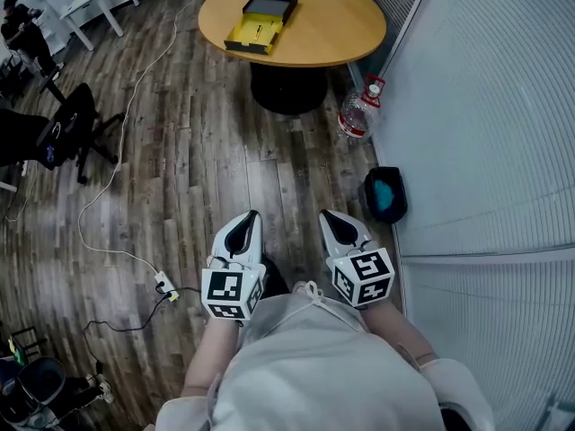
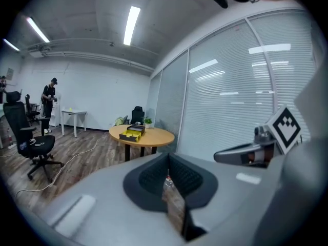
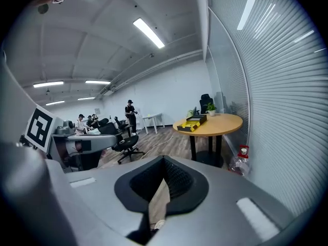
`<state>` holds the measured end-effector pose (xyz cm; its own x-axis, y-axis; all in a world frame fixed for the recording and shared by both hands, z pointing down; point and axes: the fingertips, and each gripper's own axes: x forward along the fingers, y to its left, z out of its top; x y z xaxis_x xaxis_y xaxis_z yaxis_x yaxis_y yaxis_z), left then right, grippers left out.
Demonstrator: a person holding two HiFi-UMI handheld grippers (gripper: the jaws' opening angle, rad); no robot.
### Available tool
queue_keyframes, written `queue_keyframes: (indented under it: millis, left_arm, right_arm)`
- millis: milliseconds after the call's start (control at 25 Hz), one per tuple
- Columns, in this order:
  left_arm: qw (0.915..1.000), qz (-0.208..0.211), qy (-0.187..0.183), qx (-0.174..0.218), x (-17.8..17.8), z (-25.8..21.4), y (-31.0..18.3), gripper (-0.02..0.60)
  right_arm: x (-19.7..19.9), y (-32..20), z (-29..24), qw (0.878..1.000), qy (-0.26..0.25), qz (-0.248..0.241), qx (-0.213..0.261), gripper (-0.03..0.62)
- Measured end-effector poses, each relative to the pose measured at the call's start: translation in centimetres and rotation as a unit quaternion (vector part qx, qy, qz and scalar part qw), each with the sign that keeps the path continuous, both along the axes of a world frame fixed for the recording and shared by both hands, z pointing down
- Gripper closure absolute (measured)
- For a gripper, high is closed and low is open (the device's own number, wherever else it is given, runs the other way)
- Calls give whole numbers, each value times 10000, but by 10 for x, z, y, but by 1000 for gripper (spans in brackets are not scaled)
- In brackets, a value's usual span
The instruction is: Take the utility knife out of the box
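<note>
White plastic left gripper (image 1: pixel 243 230) and right gripper (image 1: pixel 340 227) hang by the person's lap, both with jaws pressed together on nothing (the task looks barely begun). Approach seems the step in hand: next they must reach the round wooden table (image 1: pixel 337 27) far ahead, then open. On it lies the open black-and-yellow box (image 1: pixel 260 20); its utility knife is too small to make out.

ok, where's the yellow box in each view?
Head view: box top centre, on the round table.
Left gripper view: box left of centre, mid-height.
Right gripper view: box just right of centre, mid-height.
Shared landmark: the round table under it.
</note>
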<state>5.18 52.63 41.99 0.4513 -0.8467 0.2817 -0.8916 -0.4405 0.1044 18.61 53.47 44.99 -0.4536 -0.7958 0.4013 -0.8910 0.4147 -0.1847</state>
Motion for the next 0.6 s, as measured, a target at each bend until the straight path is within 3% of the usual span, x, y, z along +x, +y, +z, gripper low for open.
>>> queue_keyframes:
  millis: [600]
  left_arm:
    - [9981,49,287,545,-117,-37,-171,575]
  right_arm:
    - [-118,-171,-39,9979,140,-93,628,594]
